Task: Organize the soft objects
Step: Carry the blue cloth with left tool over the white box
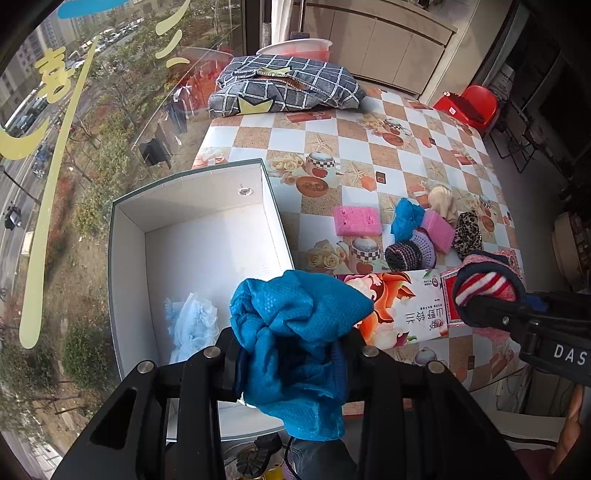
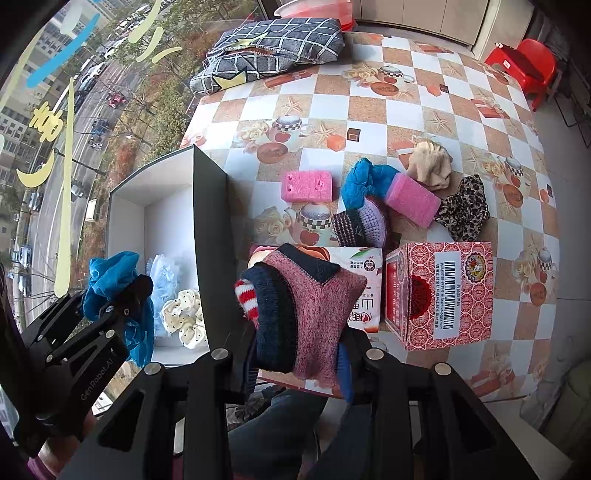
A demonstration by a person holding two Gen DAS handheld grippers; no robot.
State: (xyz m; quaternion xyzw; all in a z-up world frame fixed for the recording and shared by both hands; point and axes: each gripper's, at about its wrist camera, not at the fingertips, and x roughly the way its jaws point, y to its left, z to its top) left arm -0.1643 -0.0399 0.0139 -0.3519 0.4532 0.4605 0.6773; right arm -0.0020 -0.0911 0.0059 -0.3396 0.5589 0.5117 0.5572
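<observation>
My left gripper (image 1: 295, 354) is shut on a crumpled blue cloth (image 1: 299, 314) and holds it over the near edge of the white open box (image 1: 129, 266); it also shows in the right wrist view (image 2: 122, 295). My right gripper (image 2: 299, 354) is shut on a pink knitted sock with navy and red-white stripes (image 2: 299, 306), above a flat floral packet (image 2: 364, 266). In the box lie a pale blue frilly piece (image 2: 162, 280) and a cream dotted scrunchie (image 2: 184, 317). On the table sit two pink sponges (image 2: 306, 186), another blue cloth (image 2: 365, 177), a beige cloth (image 2: 430, 166), a leopard scrunchie (image 2: 463, 206) and a knitted piece (image 2: 360, 223).
A red patterned carton (image 2: 439, 295) stands right of the sock. A checked pillow (image 2: 273, 48) and a pink basin (image 2: 314, 9) are at the table's far end. A window runs along the left. A red stool (image 2: 524, 66) stands at the far right.
</observation>
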